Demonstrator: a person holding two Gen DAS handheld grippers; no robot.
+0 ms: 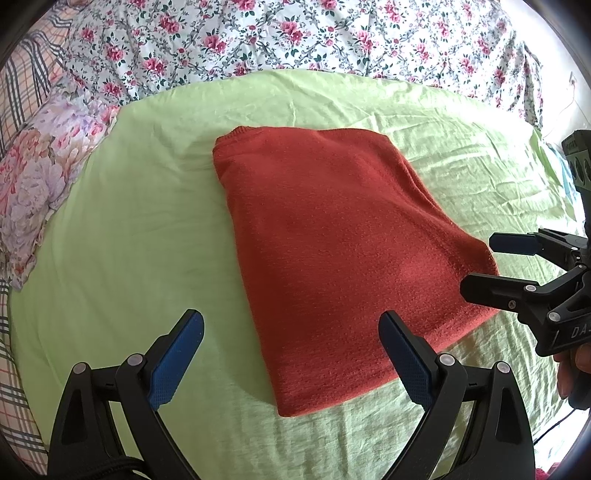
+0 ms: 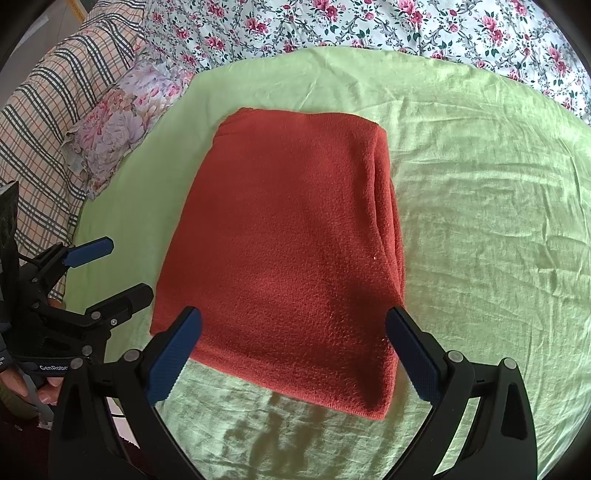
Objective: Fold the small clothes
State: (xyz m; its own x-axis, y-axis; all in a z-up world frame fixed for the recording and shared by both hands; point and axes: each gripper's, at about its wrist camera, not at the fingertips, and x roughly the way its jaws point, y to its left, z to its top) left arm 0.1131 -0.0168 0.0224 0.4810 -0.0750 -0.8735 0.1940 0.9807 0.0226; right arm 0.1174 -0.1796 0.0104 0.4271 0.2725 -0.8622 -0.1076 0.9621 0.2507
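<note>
While both grippers hang over the near edge of the bed, the red cloth [image 1: 332,240] lies folded into a thick rectangle in the middle of the green sheet [image 1: 129,258], with nothing on top of it. Its far edge points toward the flowered cover [image 1: 295,33] at the back of the bed, and its near corner comes close to the near edge of the sheet. On the right side of the cloth the stacked layers of the fold are visible in the right wrist view.

The left gripper [image 1: 291,354] is released, its blue pads wide apart and holding nothing; one pad is above bare sheet to the left of the cloth, the other above the near right part of the cloth. The right gripper [image 2: 293,352] is also released and empty, both pads above the near end of the cloth. Whether either one touches the fabric I cannot tell.

At the left edge of the bed a flowered pillow [image 1: 40,177] rests beside the sheet, and behind it a checked blanket [image 2: 48,110]. Nothing stands between the grippers and the cloth
</note>
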